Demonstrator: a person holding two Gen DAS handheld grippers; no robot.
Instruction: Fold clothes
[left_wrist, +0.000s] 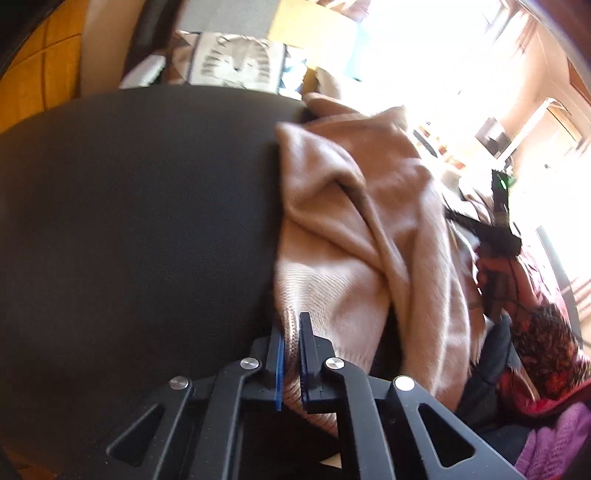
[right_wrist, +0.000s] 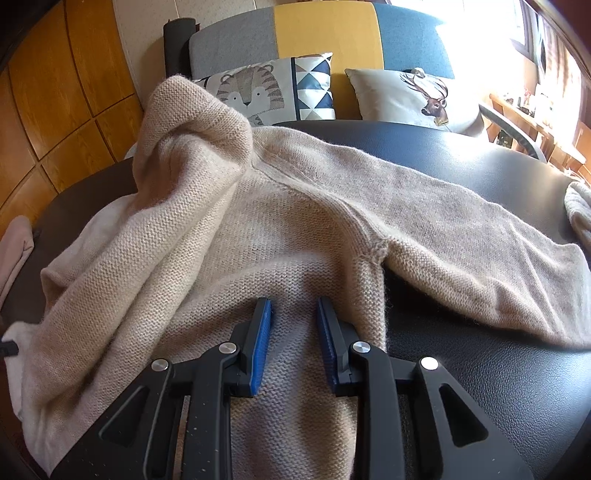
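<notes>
A beige knitted sweater (right_wrist: 258, 221) lies spread on a black leather surface (right_wrist: 480, 376), one sleeve (right_wrist: 480, 236) stretched to the right and a fold raised at the upper left. My right gripper (right_wrist: 294, 306) hovers over the sweater's body, open, blue pads apart with only knit beneath. In the left wrist view the same sweater (left_wrist: 351, 229) is bunched and hanging in folds. My left gripper (left_wrist: 291, 321) is shut on its ribbed edge, fabric pinched between the blue pads.
A sofa with a tiger cushion (right_wrist: 255, 92) and a deer cushion (right_wrist: 417, 99) stands behind the black surface. Wooden panelling (right_wrist: 55, 110) is at the left. A person in patterned red clothing (left_wrist: 535, 325) and purple fabric (left_wrist: 554, 443) are at the right of the left wrist view.
</notes>
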